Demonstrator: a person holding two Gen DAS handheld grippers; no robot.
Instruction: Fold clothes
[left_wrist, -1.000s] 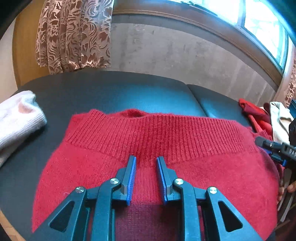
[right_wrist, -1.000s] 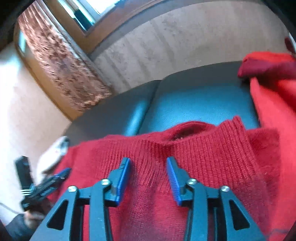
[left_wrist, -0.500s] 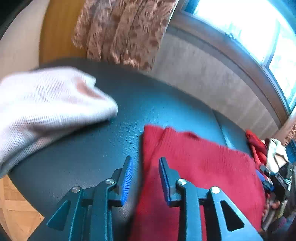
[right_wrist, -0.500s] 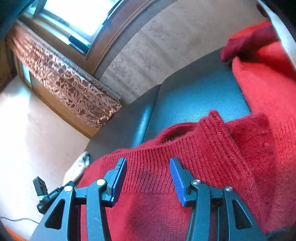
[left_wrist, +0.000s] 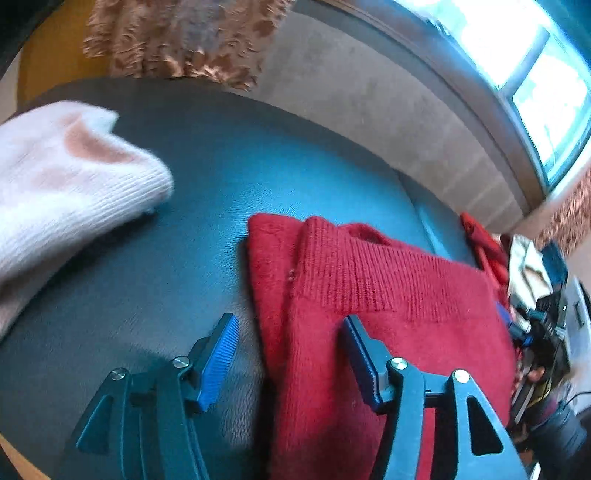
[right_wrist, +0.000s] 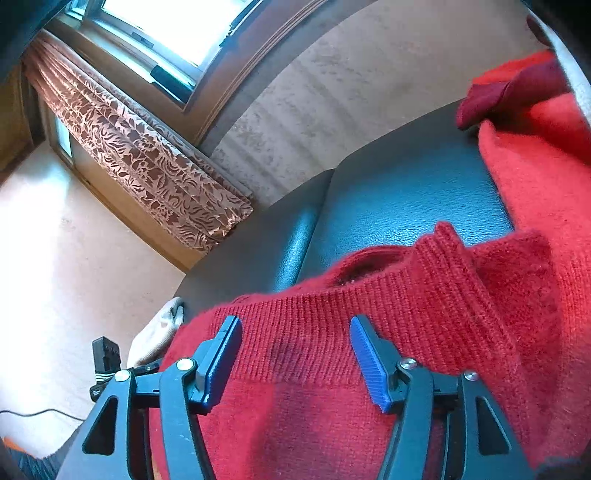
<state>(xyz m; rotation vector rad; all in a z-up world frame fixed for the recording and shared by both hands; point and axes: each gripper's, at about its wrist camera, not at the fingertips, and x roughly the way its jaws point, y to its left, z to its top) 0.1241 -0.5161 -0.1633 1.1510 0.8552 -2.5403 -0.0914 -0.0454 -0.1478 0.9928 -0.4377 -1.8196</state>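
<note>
A: How many garments are there, and where is the red sweater (left_wrist: 388, 317)?

B: I count four for sure. The red sweater lies folded on the dark padded bench (left_wrist: 207, 206), near its front edge, with the ribbed band turned toward the wall. One white knit (left_wrist: 62, 192) sits at the bench's left end. At the right end there is a brighter red garment (right_wrist: 539, 177) with a dark red piece (right_wrist: 506, 92) on top of it.

A: And the tools?

B: Two. The left hand-held gripper (left_wrist: 290, 343) is spreading its jaws, one blue pad over bare bench, the other over the sweater's left edge; nothing is pinched. The right hand-held gripper (right_wrist: 295, 347) is also spreading, above the ribbed band, empty.

A: Any containers?

B: I see none. The clutter past the right end is too blurred to name, and the sweater's lower part is cut off behind the jaws.
</note>
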